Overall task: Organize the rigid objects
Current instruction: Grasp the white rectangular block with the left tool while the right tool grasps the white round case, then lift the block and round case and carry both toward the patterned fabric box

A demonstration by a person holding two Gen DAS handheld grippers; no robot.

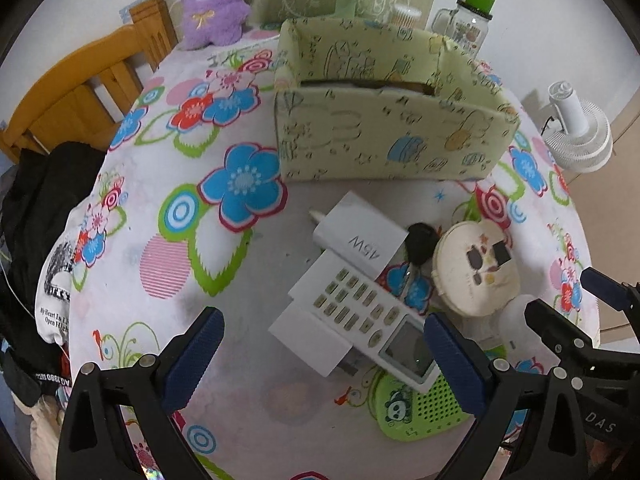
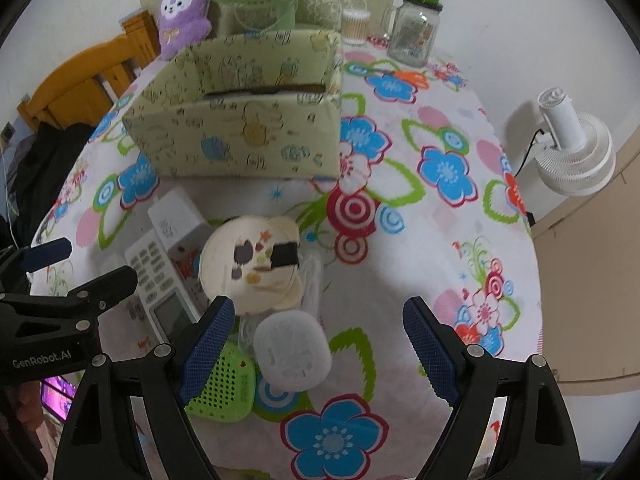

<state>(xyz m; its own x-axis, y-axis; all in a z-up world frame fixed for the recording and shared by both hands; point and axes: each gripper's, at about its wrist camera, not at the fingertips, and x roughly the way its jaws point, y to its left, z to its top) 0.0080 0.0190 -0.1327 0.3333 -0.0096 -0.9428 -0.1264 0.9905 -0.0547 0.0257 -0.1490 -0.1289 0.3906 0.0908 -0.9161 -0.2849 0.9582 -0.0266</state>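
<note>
Both claws apart, gripping nothing. My left claw point(image 1: 324, 354) hangs over the white remote point(image 1: 372, 320), which lies across two white chargers on the flowered surface point(image 1: 168, 184). My right claw point(image 2: 320, 344) over the translucent case point(image 2: 294, 354). Round cream case point(image 2: 252, 266) beside them, green patterned box point(image 2: 248, 140) behind

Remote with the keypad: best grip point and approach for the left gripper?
Take the remote across its long narrow sides near the keypad middle, coming from above. It lies flat and diagonal, propped on white chargers, so both long edges look exposed. The left gripper has open jaws; they probably need turning to straddle its width. Avoid the screen end, close to the green case.
</note>
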